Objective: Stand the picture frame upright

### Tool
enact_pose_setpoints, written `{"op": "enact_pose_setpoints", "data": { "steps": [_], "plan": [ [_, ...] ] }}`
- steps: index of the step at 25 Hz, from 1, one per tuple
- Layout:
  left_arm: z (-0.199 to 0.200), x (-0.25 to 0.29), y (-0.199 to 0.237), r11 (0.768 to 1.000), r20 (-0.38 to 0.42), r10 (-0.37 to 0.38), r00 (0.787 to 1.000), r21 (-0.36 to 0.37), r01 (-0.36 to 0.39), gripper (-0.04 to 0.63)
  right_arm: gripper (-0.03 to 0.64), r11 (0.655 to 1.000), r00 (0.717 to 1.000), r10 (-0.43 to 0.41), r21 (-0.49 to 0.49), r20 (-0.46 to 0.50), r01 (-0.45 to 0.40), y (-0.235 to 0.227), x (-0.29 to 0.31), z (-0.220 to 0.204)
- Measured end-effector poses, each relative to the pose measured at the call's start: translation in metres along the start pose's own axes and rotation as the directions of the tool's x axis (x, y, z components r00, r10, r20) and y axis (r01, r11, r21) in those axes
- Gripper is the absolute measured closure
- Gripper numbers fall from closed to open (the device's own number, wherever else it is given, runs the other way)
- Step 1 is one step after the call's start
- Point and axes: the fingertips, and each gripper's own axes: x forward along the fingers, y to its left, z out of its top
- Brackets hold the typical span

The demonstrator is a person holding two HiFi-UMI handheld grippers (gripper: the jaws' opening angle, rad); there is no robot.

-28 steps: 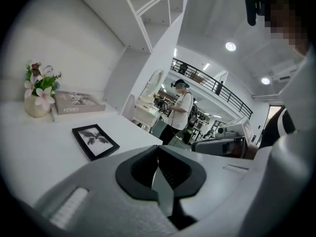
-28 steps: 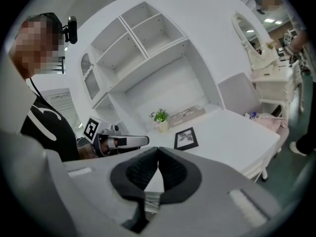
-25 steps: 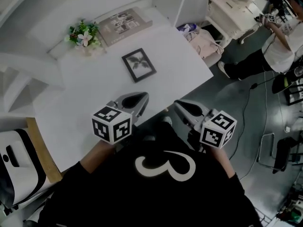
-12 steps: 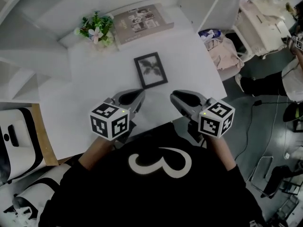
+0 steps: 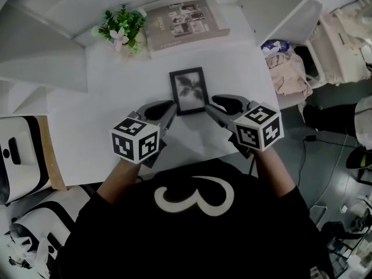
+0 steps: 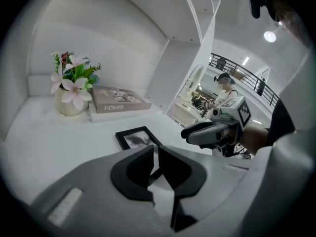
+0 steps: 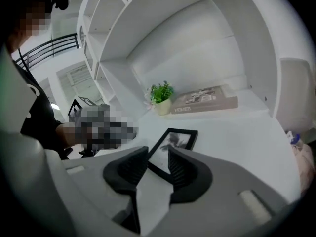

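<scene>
Leaning over a white bench [image 5: 104, 127], you are holding tongs in each hand at the near end of the picture frame [image 5: 189, 90]. The frame is lying flat and face up near the middle of the bench. A large book [image 5: 186, 19] and a small pot of flowers [image 5: 121, 31] are sitting well behind it, by the wall.

The frame is looking light and stiff: a thin black border around what is probably glass. It is likely calling for a gentle hold on the border's outer edge, not on the pane.

The left tongs [image 5: 165, 110] are hovering just beside its near left corner, pressed together and empty. The right tongs [image 5: 212, 106] are hovering just beside its near right corner. They have just been opening and are standing apart, with nothing pinched between them.
</scene>
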Motion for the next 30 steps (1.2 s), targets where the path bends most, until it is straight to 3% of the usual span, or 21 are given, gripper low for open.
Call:
{"op": "enact_pose_setpoints", "data": {
  "steps": [4, 6, 7, 20, 30],
  "plan": [
    [-0.003, 0.022, 0.013, 1.0, -0.035, 0.02, 0.999, 0.008, -0.019, 0.566, 0.474, 0.999, 0.998, -0.006, -0.049, -0.063, 0.003, -0.024, 0.02, 0.002],
    [-0.007, 0.032, 0.019, 1.0, -0.066, 0.029, 0.997, 0.005, -0.029, 0.479, 0.474, 0.998, 0.996, 0.0, -0.057, -0.089, -0.005, -0.033, 0.03, 0.001],
    [-0.009, 0.036, 0.023, 0.999, -0.081, 0.037, 0.996, 0.004, -0.037, 0.471, 0.473, 0.998, 0.995, -0.001, -0.066, -0.104, -0.006, -0.037, 0.035, 0.0],
    [-0.03, 0.071, 0.057, 0.985, -0.2, 0.167, 0.965, 0.082, -0.153, 0.442, 0.44, 0.984, 0.97, -0.022, -0.179, -0.244, -0.023, -0.066, 0.074, -0.015],
    [-0.033, 0.075, 0.062, 0.985, -0.216, 0.17, 0.961, 0.06, -0.161, 0.439, 0.44, 0.973, 0.957, -0.023, -0.225, -0.29, -0.045, -0.067, 0.079, -0.021]
  ]
}}
